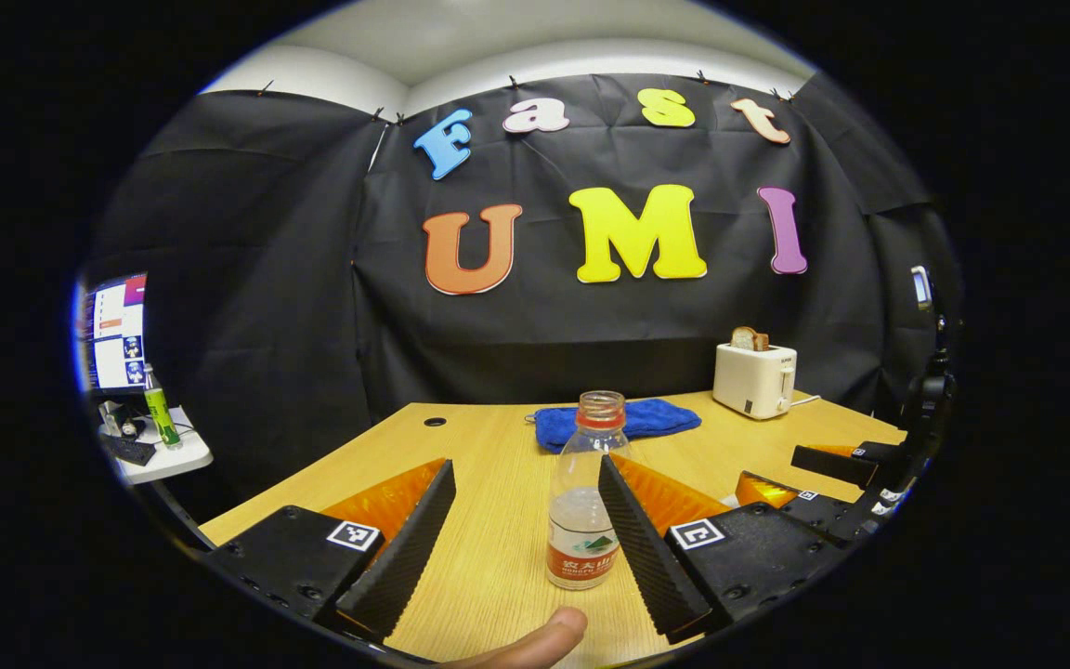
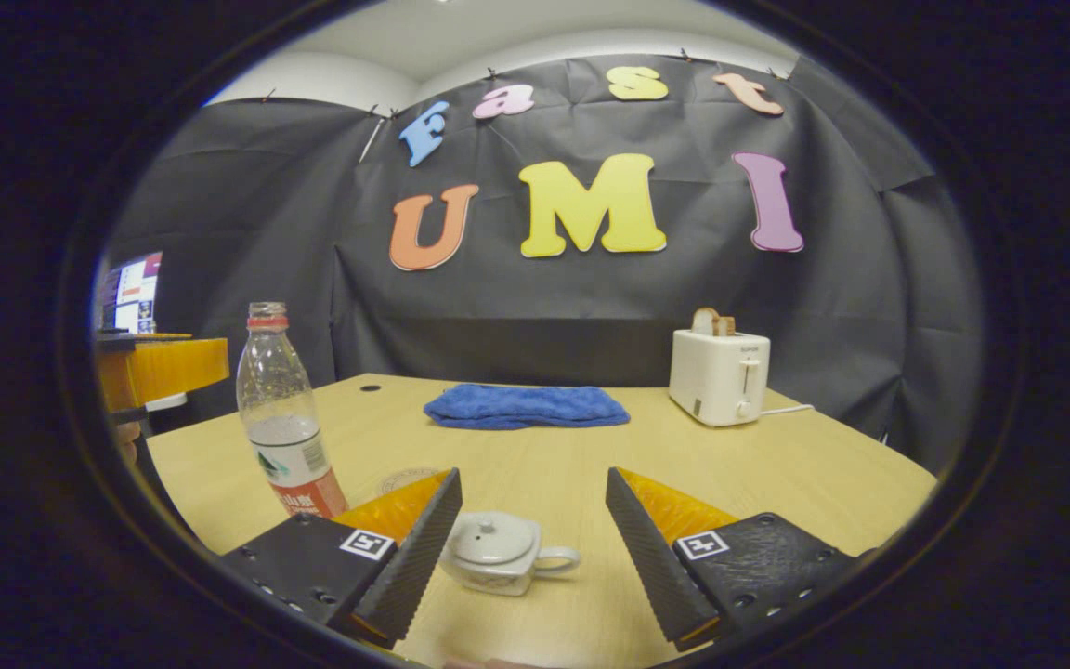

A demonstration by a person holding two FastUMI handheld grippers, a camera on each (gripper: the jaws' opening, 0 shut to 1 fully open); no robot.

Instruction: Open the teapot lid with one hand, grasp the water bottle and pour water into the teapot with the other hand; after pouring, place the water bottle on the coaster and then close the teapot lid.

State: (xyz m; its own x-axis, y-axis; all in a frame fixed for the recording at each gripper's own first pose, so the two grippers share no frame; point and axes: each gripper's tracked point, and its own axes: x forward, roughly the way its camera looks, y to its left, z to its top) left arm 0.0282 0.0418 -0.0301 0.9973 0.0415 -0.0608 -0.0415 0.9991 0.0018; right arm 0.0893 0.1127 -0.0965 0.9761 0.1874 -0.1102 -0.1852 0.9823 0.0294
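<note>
A clear, uncapped water bottle [image 1: 581, 502] with some water in it stands upright on the wooden table [image 1: 489, 557]. It sits between the fingers of my open left gripper [image 1: 526, 462], close against the right-hand finger, with a wide gap to the other. In the right gripper view the same bottle [image 2: 282, 423] stands at the left. A small white teapot [image 2: 498, 550] with its lid on rests low between the fingers of my open right gripper [image 2: 533, 474]. A faint round coaster [image 2: 410, 480] lies on the table just beyond the teapot, partly hidden by a finger.
A folded blue towel [image 2: 526, 407] lies at the back middle of the table, and a white toaster [image 2: 719, 376] with bread in it stands at the back right. A monitor [image 1: 115, 333] and a green bottle [image 1: 160, 409] are on a side shelf at the left. A thumb [image 1: 535, 641] shows at the bottom edge.
</note>
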